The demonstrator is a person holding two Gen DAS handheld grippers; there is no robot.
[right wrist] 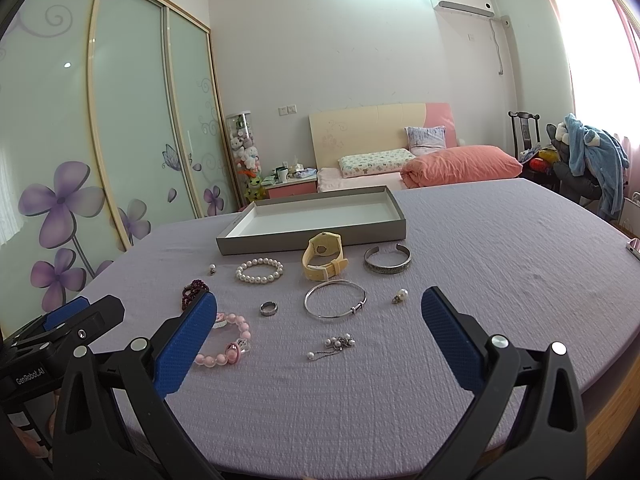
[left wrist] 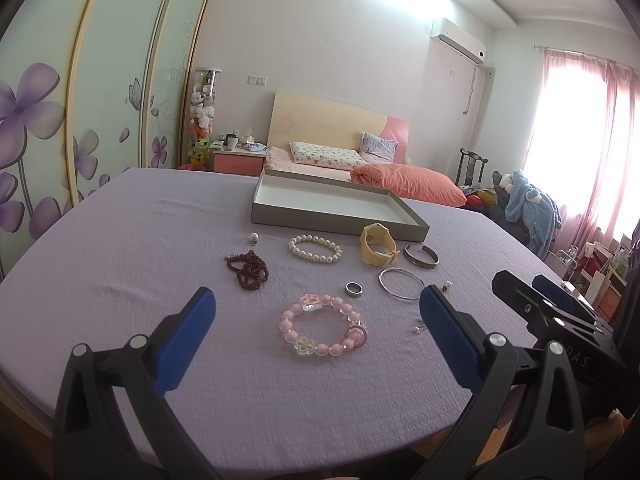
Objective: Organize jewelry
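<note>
Jewelry scattered on crinkly lilac cloth point(left wrist: 140, 240): glossy pink bead bracelet point(left wrist: 322, 326) between wide-open, empty left gripper point(left wrist: 316, 316) fingers; thin silver bangle point(right wrist: 335, 298) and shallow grey tray point(right wrist: 312, 216) ahead of wide-open, empty right gripper point(right wrist: 318, 318).

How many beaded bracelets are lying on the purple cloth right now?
3. The white pearl bracelet lies just in front of the grey tray; the dark red bead bracelet sits left of it; the pink bead bracelet lies nearest, ahead of the left gripper. None appears hidden.
</note>
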